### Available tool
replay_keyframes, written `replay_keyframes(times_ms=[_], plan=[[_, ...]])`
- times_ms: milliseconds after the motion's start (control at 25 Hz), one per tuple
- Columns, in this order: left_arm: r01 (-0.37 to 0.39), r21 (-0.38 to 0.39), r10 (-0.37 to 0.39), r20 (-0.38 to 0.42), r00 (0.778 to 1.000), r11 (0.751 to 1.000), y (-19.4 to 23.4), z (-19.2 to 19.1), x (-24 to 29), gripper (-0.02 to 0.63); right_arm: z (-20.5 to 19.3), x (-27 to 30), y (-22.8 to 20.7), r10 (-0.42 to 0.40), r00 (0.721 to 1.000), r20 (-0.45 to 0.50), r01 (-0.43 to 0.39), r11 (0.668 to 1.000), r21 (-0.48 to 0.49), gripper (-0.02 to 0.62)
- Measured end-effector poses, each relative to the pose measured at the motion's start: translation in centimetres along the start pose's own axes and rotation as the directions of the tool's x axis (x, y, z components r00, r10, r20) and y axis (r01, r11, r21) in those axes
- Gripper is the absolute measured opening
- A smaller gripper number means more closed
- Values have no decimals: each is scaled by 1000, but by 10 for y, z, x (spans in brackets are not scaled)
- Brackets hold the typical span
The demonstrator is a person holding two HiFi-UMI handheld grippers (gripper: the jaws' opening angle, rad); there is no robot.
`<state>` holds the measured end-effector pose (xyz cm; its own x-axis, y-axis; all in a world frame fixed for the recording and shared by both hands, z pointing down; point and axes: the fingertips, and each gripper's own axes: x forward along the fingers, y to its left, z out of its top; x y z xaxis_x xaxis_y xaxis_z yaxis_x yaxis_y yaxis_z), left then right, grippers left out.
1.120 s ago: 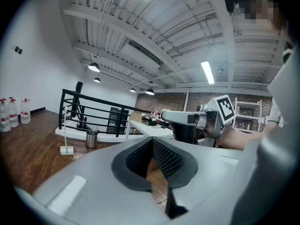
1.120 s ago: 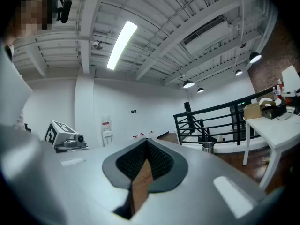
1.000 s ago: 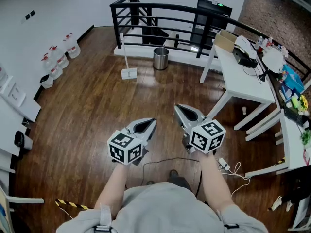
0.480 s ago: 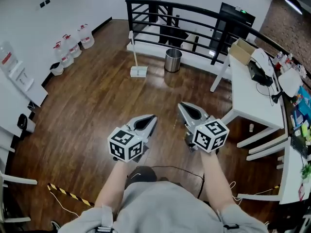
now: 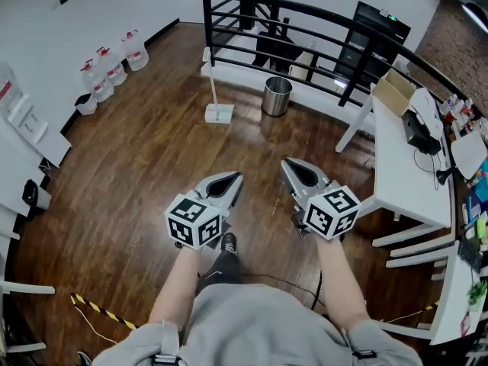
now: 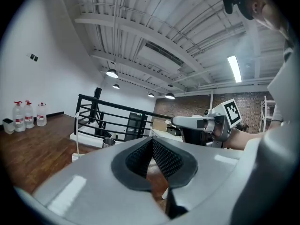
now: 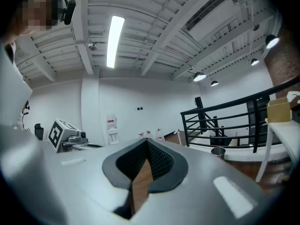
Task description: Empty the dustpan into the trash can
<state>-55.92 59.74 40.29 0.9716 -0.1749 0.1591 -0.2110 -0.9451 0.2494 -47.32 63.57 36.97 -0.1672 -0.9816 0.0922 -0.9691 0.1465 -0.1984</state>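
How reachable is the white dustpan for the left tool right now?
Probably not yet: the left tool is held well short of the dustpan by the railing, though only wooden floor lies between.

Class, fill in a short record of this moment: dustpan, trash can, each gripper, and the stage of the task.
Dustpan: white, handle upright, standing on the wood floor, apart from both grippers
Trash can: metal, just right of the dustpan in the head view, in front of the black railing
Left gripper: shut, empty
Right gripper: shut, empty
Stage: dustpan not yet picked up
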Motion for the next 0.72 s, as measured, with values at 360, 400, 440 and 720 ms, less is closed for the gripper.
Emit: replay_keyframes(times_ms=[360,400,440,720], plan=[[-21,24,21,-5,1000,999,146,43,83,6,32,150,-78,-40,999,-4,40,999,12,-3],[-25,28,25,-6,1000,999,162,50,93,5,38,165,-85,-43,999,2,43,999,6,-3],[-28,32,28,-9,1000,999,177,55,102,6,42,178,-93,-45,999,6,45,999,2,-3],[-83,38,83,-13,996,996,254,80,172,6,55,257,-160,-19,1000,0,19,1000,10,-3]])
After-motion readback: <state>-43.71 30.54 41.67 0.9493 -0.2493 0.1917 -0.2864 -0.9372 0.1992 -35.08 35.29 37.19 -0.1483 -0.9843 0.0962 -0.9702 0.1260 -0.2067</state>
